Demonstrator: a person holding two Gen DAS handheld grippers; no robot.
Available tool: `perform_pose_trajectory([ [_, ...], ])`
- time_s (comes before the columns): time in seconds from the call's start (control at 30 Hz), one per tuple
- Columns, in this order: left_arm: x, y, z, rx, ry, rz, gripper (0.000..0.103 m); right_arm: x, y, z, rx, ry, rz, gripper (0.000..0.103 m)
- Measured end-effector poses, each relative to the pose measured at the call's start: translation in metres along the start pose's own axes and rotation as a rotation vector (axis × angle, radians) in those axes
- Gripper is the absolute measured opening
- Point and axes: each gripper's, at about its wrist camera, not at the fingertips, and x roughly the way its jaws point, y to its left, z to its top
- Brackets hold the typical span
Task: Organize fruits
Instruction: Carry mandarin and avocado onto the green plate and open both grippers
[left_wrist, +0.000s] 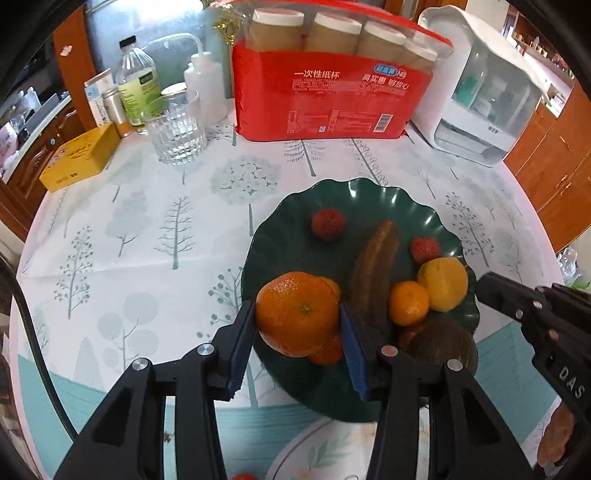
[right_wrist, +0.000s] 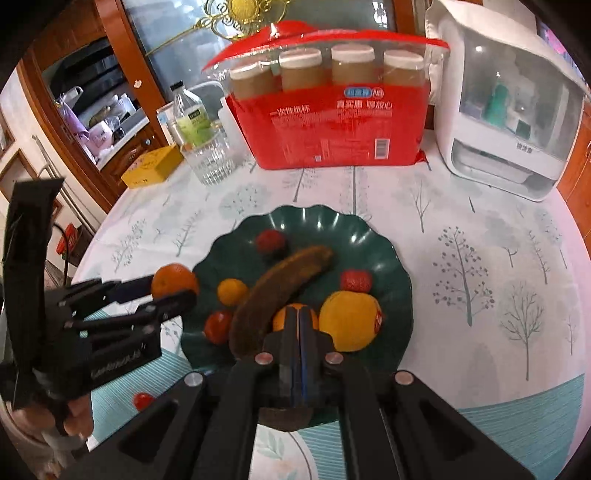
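Observation:
My left gripper (left_wrist: 297, 309) is shut on a big orange (left_wrist: 295, 314), its blue pads pressing both sides, over the near left rim of the dark green plate (left_wrist: 291, 210). The plate holds a brown banana (left_wrist: 375, 266), a yellow fruit (left_wrist: 443, 282), a small orange (left_wrist: 408, 302), red fruits (left_wrist: 328, 223) and a brown round fruit (left_wrist: 441, 345). My right gripper (right_wrist: 298, 314) is shut with nothing in it, above the plate's (right_wrist: 369, 236) near side by the banana (right_wrist: 280, 288). In the right wrist view the left gripper (right_wrist: 173, 291) carries the orange (right_wrist: 173, 280).
Behind the plate stand a red pack of paper cups (left_wrist: 332, 96), a ribbed glass (left_wrist: 177, 129), bottles (left_wrist: 138, 88), a yellow box (left_wrist: 79, 157) and a white appliance (left_wrist: 487, 96). A small red fruit (right_wrist: 143, 400) lies on the tablecloth near a pale plate (left_wrist: 325, 450).

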Motion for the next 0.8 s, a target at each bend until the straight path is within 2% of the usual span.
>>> perform_pose_trajectory([
  [0.33,0.034,-0.003,0.010,0.012,0.042,-0.022,0.045,0.019,-0.008,-0.003,0.009,0.017,-0.002,0.001],
  [0.37,0.035,-0.004,0.010,0.016,0.043,-0.022,0.047,0.021,-0.007,-0.003,0.007,0.019,-0.003,0.001],
  [0.47,0.037,-0.008,0.011,0.021,0.056,-0.042,0.071,0.024,-0.006,-0.004,-0.002,0.026,-0.005,0.001],
  [0.5,0.035,-0.009,0.011,0.022,0.047,-0.031,0.074,0.025,-0.006,-0.005,0.000,0.027,-0.004,0.001],
  [0.8,0.015,-0.010,0.009,0.015,0.013,-0.051,0.076,0.022,-0.005,-0.005,0.000,0.021,-0.007,0.001],
])
